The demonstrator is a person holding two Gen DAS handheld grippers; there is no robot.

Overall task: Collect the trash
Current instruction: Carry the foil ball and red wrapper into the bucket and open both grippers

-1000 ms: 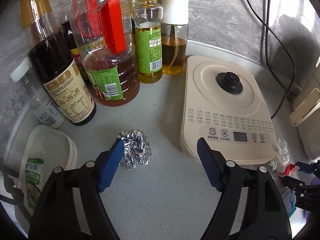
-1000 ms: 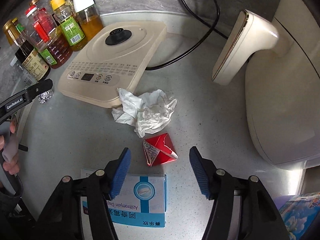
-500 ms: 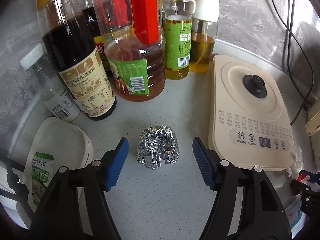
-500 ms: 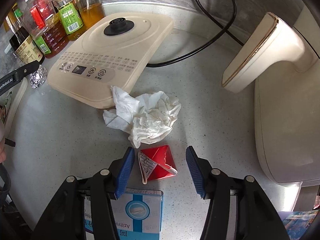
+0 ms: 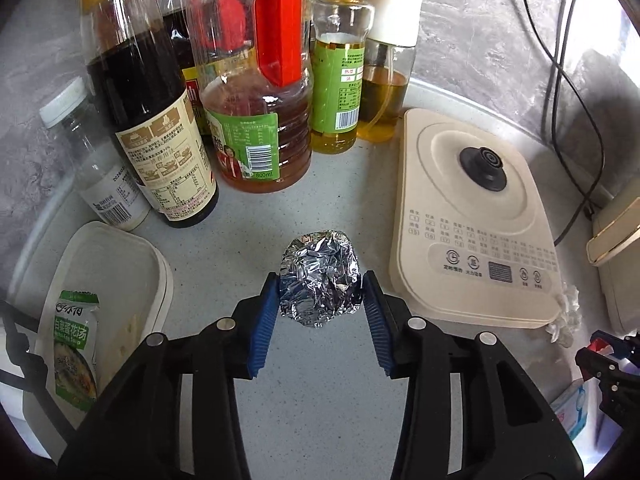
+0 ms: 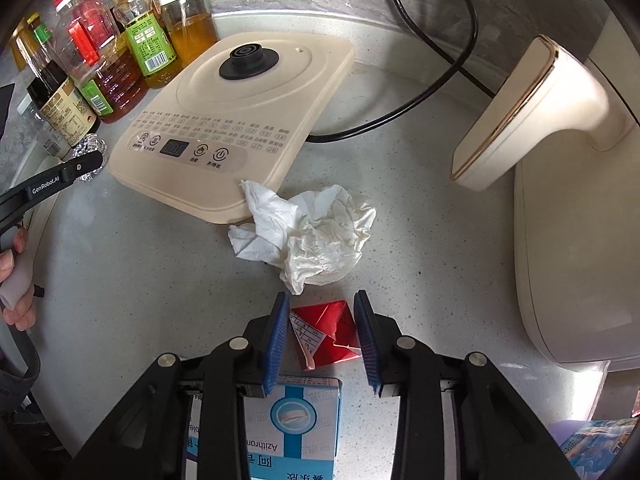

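A crumpled ball of silver foil [image 5: 320, 278] lies on the grey counter. My left gripper [image 5: 320, 300] has its blue pads against both sides of it. The foil also shows in the right wrist view [image 6: 91, 148], behind the left gripper's finger. A folded red paper wrapper [image 6: 328, 332] lies on the counter between the blue pads of my right gripper [image 6: 322, 322]; the jaws stand close around it with small gaps showing. A crumpled white tissue [image 6: 316, 232] lies just beyond it, against the kettle base.
A beige kettle base [image 5: 472, 220] sits to the right of the foil. Several oil and sauce bottles [image 5: 256, 92] stand behind it. A white lidded box [image 5: 104, 280] holding a green packet is at left. A blue medicine box [image 6: 288, 432] lies under my right gripper. A cream appliance [image 6: 560, 208] is right.
Both grippers moved forward and narrowed. The left jaws closed onto the foil ball. The right jaws came in around the red wrapper.
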